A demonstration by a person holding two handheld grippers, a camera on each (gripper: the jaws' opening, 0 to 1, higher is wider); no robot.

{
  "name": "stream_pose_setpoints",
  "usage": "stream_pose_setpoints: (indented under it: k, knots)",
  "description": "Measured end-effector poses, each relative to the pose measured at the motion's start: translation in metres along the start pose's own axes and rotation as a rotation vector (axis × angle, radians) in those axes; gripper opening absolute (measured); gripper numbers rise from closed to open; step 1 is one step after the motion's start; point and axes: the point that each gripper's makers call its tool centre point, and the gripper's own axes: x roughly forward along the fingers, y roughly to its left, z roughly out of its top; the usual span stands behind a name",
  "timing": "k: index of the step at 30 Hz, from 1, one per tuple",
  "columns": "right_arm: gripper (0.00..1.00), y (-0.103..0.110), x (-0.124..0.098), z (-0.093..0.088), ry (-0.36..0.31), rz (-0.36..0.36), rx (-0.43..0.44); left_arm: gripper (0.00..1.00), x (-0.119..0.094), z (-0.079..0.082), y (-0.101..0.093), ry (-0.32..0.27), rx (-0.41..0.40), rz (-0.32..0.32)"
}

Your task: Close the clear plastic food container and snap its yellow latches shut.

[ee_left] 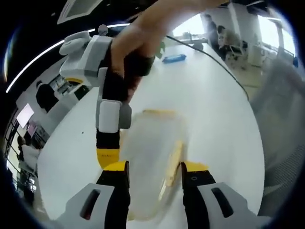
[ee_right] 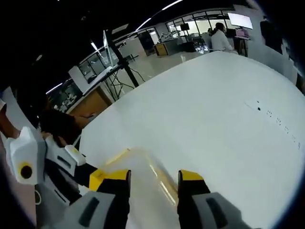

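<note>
Clear plastic food container with yellow latches [ee_left: 155, 162] sits on white bench [ee_left: 214, 119], between parted left tool [ee_left: 155, 172] jaws, unclamped. Right tool [ee_right: 153, 179], jaws apart, straddles its edge. Risk: blurry container skids away when latch pressed.

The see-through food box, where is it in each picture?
Left gripper view: the clear container sits low in the middle, between that view's own jaws, a yellow latch on its right side.
Right gripper view: its blurry edge shows at the bottom, between the jaws.
Shared landmark: the white table.
</note>
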Motion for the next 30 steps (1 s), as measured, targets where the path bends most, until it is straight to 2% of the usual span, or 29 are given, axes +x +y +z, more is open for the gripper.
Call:
stream_pose_setpoints:
  k: [4, 7, 13, 17, 22, 26, 30]
  knots:
    - [0.36, -0.003, -0.004, 0.004, -0.051, -0.050, 0.034, 0.48, 0.000, 0.000, -0.003, 0.005, 0.000, 0.003]
    - [0.39, -0.005, -0.008, 0.004, -0.065, -0.079, 0.036, 0.49, -0.002, 0.001, -0.004, -0.005, -0.031, 0.012]
    - [0.41, -0.016, -0.024, 0.009, -0.151, -0.162, 0.096, 0.50, -0.009, 0.003, 0.004, -0.025, -0.122, 0.043]
    - [0.41, -0.014, -0.037, 0.009, -0.191, -0.171, 0.120, 0.50, -0.018, 0.002, 0.012, -0.041, -0.214, 0.072]
    - [0.41, -0.014, -0.049, 0.002, -0.217, -0.200, 0.133, 0.52, -0.027, 0.001, 0.022, -0.070, -0.300, 0.103]
    - [0.41, -0.013, -0.056, -0.006, -0.230, -0.209, 0.152, 0.57, -0.033, 0.003, 0.027, -0.103, -0.326, 0.116]
    - [0.41, -0.012, -0.063, -0.012, -0.240, -0.233, 0.163, 0.58, -0.037, 0.000, 0.030, -0.103, -0.346, 0.135]
